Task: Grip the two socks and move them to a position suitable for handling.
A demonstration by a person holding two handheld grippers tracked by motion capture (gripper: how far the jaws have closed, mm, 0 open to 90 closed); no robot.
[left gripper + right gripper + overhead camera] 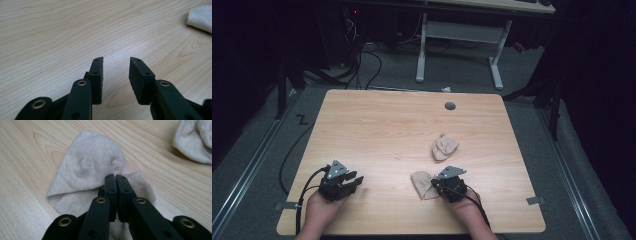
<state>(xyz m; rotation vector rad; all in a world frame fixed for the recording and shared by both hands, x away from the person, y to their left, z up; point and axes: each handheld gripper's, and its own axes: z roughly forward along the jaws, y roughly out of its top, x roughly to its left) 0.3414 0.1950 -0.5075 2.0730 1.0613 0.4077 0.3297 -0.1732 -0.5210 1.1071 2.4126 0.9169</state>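
Beige sock (87, 167) — right tongs (116, 178) pressed together over it | left tongs (116, 61) spread — bare table (377, 125)

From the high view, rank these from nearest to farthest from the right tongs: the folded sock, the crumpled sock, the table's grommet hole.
1. Folded sock, right at the right tongs, on their left.
2. Crumpled sock, just beyond, mid-table.
3. Grommet hole, near the far edge.

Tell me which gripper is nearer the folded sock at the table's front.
Right. The right gripper is on the folded sock; the left gripper sits apart, far to its left.
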